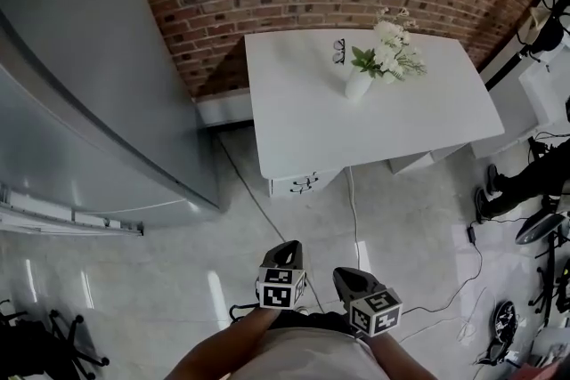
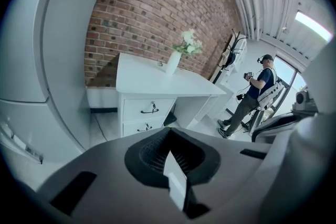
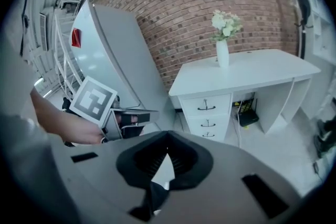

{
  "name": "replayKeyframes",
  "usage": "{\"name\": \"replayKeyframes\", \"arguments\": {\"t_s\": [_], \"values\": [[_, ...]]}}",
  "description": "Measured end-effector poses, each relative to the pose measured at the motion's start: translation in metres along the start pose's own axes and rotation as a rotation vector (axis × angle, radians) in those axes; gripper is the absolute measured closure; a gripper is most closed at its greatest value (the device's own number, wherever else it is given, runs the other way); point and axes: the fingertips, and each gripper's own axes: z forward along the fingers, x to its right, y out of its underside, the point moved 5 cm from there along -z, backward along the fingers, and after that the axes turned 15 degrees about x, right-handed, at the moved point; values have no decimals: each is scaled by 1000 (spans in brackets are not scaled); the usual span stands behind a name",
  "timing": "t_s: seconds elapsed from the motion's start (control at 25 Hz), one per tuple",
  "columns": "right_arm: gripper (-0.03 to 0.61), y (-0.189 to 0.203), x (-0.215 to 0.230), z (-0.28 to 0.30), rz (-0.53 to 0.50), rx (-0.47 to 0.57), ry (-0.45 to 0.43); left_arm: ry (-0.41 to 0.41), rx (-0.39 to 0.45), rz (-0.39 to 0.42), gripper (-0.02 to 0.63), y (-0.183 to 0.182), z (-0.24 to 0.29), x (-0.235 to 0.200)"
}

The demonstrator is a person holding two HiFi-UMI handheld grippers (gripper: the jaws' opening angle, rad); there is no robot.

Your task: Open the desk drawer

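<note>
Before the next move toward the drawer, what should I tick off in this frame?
1. Top drawer shut, front flush: ok.
2. Its handle seen by both gripper views: ok.
3. Left gripper or right gripper at the handle: not ok, both far back from the desk.
4. Jaws apart for the handle: not ok, both together, empty.
5. Floor path free: cannot tell; a cable runs down from the desk.
6. Vase upright: ok.

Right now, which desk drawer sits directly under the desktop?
The top drawer of the stack of three: its front meets the white desktop; the middle drawer and bottom drawer sit below it.
</note>
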Motion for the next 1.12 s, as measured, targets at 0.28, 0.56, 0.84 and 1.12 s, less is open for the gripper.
{"name": "replayKeyframes", "arguments": {"t_s": [0.28, 0.56, 0.84, 1.12], "values": [[563, -18, 0, 14, -27, 9, 35, 24, 5, -4, 609, -13, 19, -17], [563, -45, 0, 22, -116, 29, 27, 31, 24, -17, 609, -19, 23, -12], [563, -57, 12, 31, -162, 20, -30, -22, 50, -24, 609, -28, 30, -14], [563, -52, 45, 40, -196, -39, -130, -88, 19, -72, 609, -24, 60, -6]]}}
